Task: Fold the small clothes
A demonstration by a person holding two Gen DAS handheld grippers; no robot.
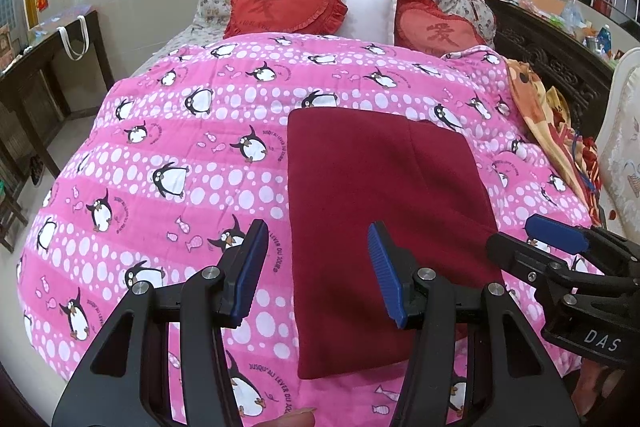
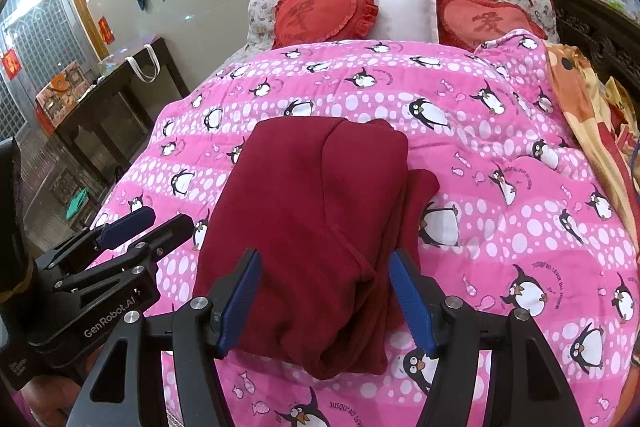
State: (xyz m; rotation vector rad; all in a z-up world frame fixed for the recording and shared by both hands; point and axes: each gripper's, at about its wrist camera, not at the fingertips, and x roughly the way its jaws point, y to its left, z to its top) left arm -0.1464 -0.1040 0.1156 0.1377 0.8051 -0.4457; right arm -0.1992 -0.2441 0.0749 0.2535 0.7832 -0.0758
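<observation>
Both left gripper (image 1: 318,267) and right gripper (image 2: 326,301) hover spread above the folded maroon garment (image 1: 372,211), bare pink quilt (image 1: 160,147) left; right view shows layered right edge.

Even indoor light, sharp focus, fisheye bending, dark corners

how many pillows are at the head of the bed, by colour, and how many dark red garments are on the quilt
Red heart pillows: 2, one on the left and one on the right
White pillow: 1, between them
Dark red garment: 1, lying folded on the pink penguin quilt
Total: 4
Both the left claw and the right claw are open, holding nothing.
</observation>
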